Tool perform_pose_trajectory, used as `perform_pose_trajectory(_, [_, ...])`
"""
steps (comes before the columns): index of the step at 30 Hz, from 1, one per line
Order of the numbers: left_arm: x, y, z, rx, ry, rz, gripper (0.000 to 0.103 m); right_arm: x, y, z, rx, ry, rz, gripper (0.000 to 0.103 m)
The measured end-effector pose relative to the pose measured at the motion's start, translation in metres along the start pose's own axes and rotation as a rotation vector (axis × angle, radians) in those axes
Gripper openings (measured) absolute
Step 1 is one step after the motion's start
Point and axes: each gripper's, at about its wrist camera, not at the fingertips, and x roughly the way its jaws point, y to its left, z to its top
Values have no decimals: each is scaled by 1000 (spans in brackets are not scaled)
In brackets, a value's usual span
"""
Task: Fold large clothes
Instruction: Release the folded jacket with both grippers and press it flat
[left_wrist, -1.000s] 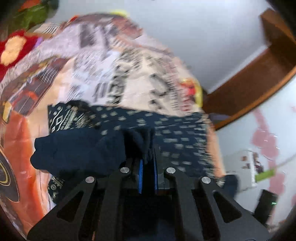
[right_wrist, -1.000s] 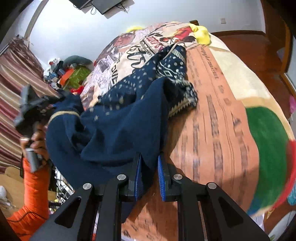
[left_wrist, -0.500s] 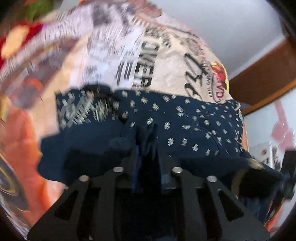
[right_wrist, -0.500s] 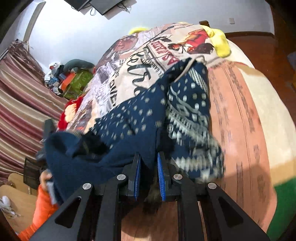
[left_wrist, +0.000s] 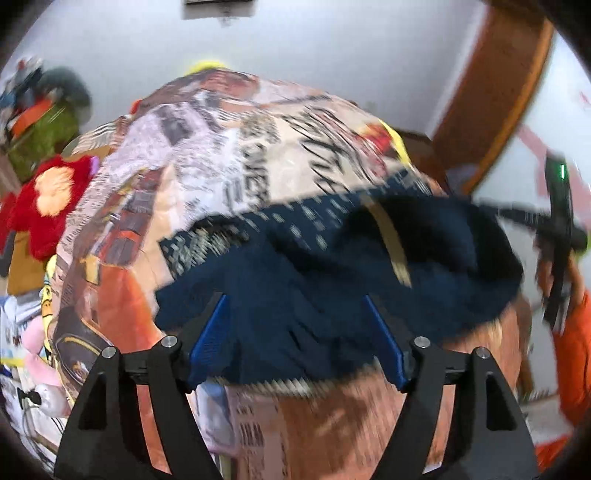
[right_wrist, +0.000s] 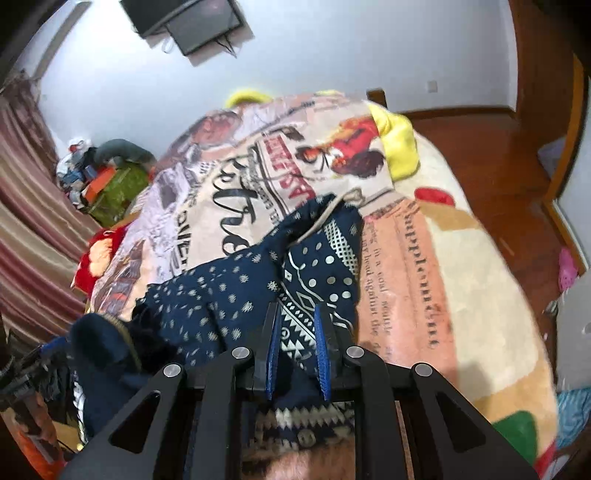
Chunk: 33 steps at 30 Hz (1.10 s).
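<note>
1. Lying bunched across the near part of the bed, the navy patterned garment (right_wrist: 251, 295) rests on a newspaper-print blanket (right_wrist: 402, 258).
2. The left gripper (left_wrist: 295, 332) has its blue fingers (left_wrist: 208, 336) spread wide over the dark cloth, gripping nothing.
3. The right gripper (right_wrist: 297, 354) is narrowly parted with patterned fabric between its fingers; whether it pinches is unclear.
4. A red plush (left_wrist: 40, 199) sits beside the bed.

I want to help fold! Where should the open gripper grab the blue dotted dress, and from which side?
Probably the near hem edge of the navy patterned garment, coming in low from the front. The left gripper is wide open right over that edge, which lies loose on the printed blanket. The right gripper is narrow around the other end, so both ends get held.
</note>
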Motion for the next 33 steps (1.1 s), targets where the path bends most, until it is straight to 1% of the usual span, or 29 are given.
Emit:
perform_pose_trajectory(2, [4,-15,-15,24,26,-21,73,-18,2,-8,-44,-15,-1,14])
perform_pose_trajectory(4, [11,-31,-27,41,68,-60,73,-34,4,-18,-94,-15,-1,14])
perform_pose_trajectory(5, [17,-42,-31,62,93,-82,73,-40,4,-26,-116,-7,0,14])
perform_pose_trajectory(7, [25,-58,-32,99,104,-95,73,-47,4,-39,-145,15,7,14])
perform_pose_trajectory(9, [33,-72,-27,135,95,-74,73,-50,5,-53,-177,38,18,14])
perform_pose_trajectory(11, [44,-80,-14,161,94,-33,73,-51,5,-65,-210,45,20,14])
perform_pose_trajectory(12, [49,-83,-4,164,95,-20,73,-52,5,-72,-230,41,20,14])
perform_pose_trajectory(16, [60,-85,35,144,76,-16,73,-55,5,-82,-266,21,41,14])
perform_pose_trajectory(18, [66,-80,58,106,62,-26,73,-59,6,-83,-286,-11,62,14])
perform_pose_trajectory(21, [77,-68,88,23,49,-65,73,-59,13,-79,-329,-45,70,14])
perform_pose_trajectory(22, [81,-64,96,1,46,-66,73,-59,17,-77,-347,-57,69,14])
perform_pose_trajectory(23, [88,-60,105,-16,45,-51,73,-58,20,-75,-362,-67,68,14])
perform_pose_trajectory(25, [101,-51,118,-28,53,20,73,-54,26,-68,-376,-81,79,14])
perform_pose_trajectory(27, [108,-38,124,-51,68,61,73,-45,31,-58,-366,-76,106,14])
perform_pose_trajectory(31, [93,-1,118,-130,36,15,73,-18,36,-37,-322,-24,136,14])
perform_pose_trajectory(33, [83,21,110,-150,19,34,73,-6,39,-29,-319,-10,156,14])
